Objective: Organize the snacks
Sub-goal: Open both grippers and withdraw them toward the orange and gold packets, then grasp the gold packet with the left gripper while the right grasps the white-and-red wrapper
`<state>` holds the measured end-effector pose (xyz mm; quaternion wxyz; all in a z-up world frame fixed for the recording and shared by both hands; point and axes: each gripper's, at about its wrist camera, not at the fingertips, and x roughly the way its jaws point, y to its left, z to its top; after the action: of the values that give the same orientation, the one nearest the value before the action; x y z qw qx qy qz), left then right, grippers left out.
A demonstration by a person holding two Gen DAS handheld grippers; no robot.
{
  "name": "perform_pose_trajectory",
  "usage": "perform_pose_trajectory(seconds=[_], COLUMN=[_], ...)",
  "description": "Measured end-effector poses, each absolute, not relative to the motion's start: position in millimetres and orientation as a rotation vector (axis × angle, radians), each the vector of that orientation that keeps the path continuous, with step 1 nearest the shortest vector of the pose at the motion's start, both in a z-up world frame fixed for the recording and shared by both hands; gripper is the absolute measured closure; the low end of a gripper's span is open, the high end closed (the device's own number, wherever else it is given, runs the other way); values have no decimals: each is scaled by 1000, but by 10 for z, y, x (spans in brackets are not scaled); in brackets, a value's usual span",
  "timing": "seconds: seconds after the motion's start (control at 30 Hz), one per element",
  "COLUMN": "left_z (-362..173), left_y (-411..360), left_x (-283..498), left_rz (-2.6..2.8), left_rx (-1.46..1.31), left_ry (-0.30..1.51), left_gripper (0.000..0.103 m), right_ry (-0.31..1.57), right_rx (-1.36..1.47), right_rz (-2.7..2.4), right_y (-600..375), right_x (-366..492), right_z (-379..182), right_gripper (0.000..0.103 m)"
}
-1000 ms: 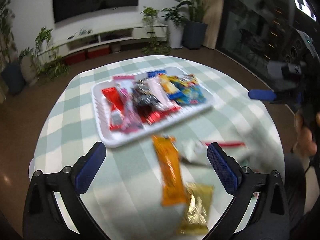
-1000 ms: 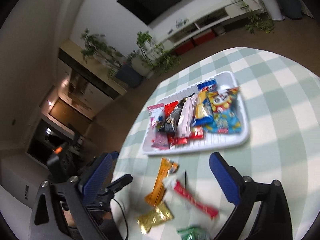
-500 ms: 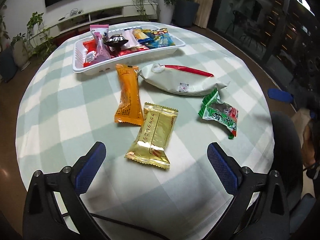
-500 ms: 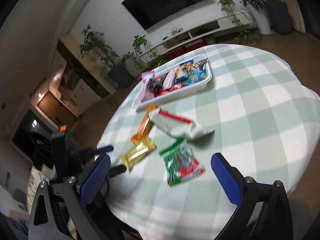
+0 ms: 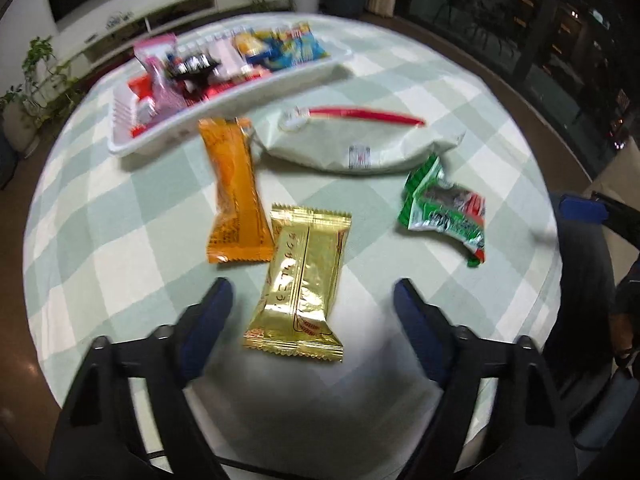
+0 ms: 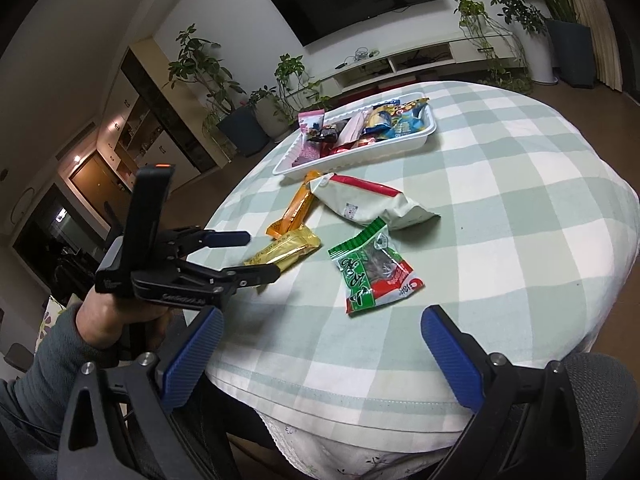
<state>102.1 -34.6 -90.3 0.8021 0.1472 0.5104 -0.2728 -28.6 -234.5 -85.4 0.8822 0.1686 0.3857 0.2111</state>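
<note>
A gold snack packet [image 5: 300, 280] lies on the green-checked tablecloth [image 5: 120, 240] between the fingers of my left gripper [image 5: 310, 320]. Its jaws are closing and the pads stand apart from the wrapper. Beyond it lie an orange packet [image 5: 236, 188], a white pouch with a red stripe [image 5: 360, 148] and a green packet [image 5: 444, 212]. The white tray [image 5: 224, 96] at the far side holds several snacks. My right gripper [image 6: 320, 356] hangs open at the table's near edge, with nothing between its fingers. The green packet [image 6: 372, 268] lies just ahead of it, and the left gripper [image 6: 256, 256] is to its left.
The round table's edge curves close below the right gripper. A person's hand and grey sleeve [image 6: 100, 320] hold the left gripper. A dark chair back [image 5: 580, 280] stands by the table's right side. Potted plants and a low TV cabinet [image 6: 420, 60] line the far wall.
The left gripper has tipped down from the tray onto the gold packet and its jaws have narrowed. The right gripper has drawn back from the tray to the table's near edge.
</note>
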Motion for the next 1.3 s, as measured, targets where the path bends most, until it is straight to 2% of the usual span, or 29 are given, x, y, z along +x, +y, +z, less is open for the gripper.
perform_pose_trajectory(seconds=[0.2, 0.4, 0.67, 0.77, 1.03, 1.3], left_z=[-1014, -1089, -1105, -1097, -1099, -1063], left_y=[-437, -520, -600, -631, -591, -262], left_x=[1148, 1253, 1349, 1326, 1121, 827], left_rz=[-598, -590, -568, -580, -604, -590], left_rx=[349, 370, 395, 402, 397, 272], left_ry=[1157, 1193, 1237, 1231, 1201, 1183], left_gripper=[38, 57, 58, 69, 70, 70], right_ry=[803, 805, 802, 803, 816, 847], right_rx=[344, 342, 349, 337, 299, 175], right_rz=[435, 435, 442, 450, 447, 444], right_y=[-2348, -2351, -2334, -2303, -2270, -2209], right_x=[-289, -284, -301, -312, -278, -71], right_z=[-846, -849, -831, -813, -794, -757], right_gripper=[2, 4, 5, 7, 11, 13])
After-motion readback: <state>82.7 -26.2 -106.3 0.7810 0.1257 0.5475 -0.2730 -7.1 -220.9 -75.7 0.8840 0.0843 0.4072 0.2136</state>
